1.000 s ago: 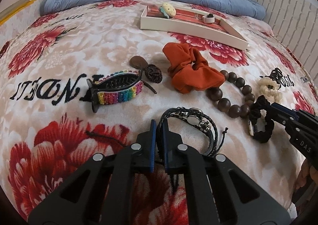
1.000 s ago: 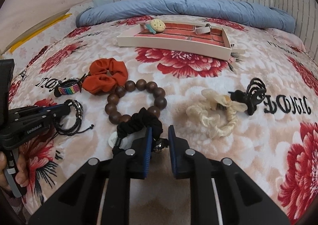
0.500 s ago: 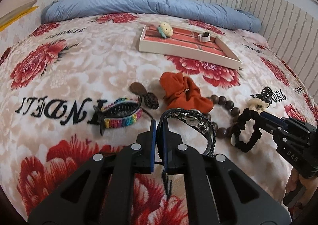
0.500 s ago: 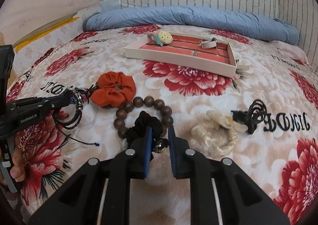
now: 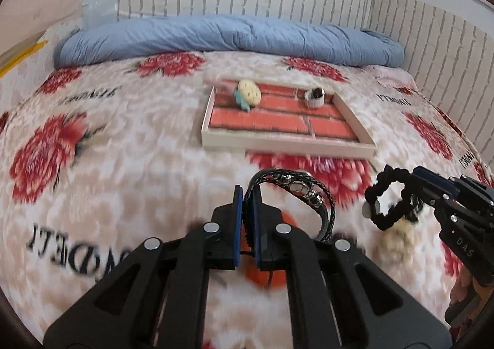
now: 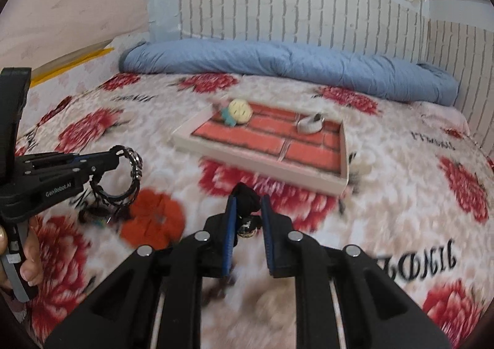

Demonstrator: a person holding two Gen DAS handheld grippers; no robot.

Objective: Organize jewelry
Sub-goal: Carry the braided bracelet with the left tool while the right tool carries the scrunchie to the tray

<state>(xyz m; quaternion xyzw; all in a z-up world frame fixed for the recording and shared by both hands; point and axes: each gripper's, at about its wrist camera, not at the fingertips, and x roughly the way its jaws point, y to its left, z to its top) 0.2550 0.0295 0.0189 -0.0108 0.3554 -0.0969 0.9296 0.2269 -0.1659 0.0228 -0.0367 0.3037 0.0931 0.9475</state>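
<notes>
Both hand-held grippers are seen loaded and lifted above the flower-patterned bed blanket (image 5: pixel 117 170). By the left hand-held gripper (image 5: pixel 246 194) a black braided leather bracelet with silver metal beads (image 5: pixel 296 191) is pinched, its blue-padded fingers (image 5: pixel 237 213) pressed nearly together on the band while the rest of the loop hangs free to the right. By the right hand-held gripper (image 6: pixel 248 204) a black fabric scrunchie with a small round charm (image 6: pixel 245 199) is gripped; its jaws stand a little wider apart, with the bunched cloth between them. In the left wrist view the scrunchie is seen as an open ring at that gripper's tip.

A white shallow rectangular tray with a red brick-pattern floor (image 5: pixel 287 145) lies ahead on the bed, well apart from both tools; a small round cream cookie-shaped clip (image 5: pixel 248 93) and a white-and-dark ring-shaped band (image 5: pixel 314 98) already rest at its far end. An orange fabric scrunchie (image 6: pixel 151 222) is left on the blanket below.

The carry step is judged to be in hand: two pieces have been picked and are not yet delivered. For the next move, each piece would need to be brought over the tray's near wall, lowered over a bare stretch of the brick floor, and released there. The hanging bracelet loop could catch on the rim if it is carried too low.
</notes>
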